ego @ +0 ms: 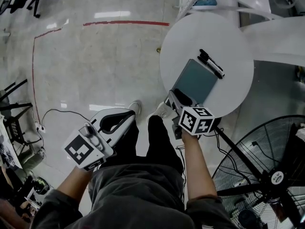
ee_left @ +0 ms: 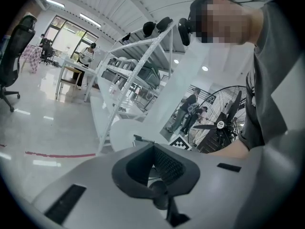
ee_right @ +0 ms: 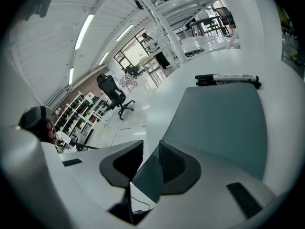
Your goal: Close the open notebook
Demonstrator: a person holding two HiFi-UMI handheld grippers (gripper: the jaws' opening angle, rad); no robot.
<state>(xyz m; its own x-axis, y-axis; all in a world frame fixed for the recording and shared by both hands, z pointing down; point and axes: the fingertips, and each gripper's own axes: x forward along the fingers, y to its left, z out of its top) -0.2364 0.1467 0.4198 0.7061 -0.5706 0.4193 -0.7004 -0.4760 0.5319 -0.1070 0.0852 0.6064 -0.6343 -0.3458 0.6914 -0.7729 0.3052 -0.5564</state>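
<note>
The notebook (ego: 195, 81) is lying closed, its grey-green cover facing up, on the round white bench (ego: 233, 46); two black markers (ego: 211, 63) are resting just beside its far edge. The right gripper (ego: 177, 97) is reaching down to the notebook's near corner; its fingers are standing spread, with that corner sitting between them and a gap showing on one side. The left gripper (ego: 127, 116) is hanging off the bench over the floor; its fingers are pressing together at the tips, pinching nothing. A fan (ego: 267, 175) is standing nearby.
</note>
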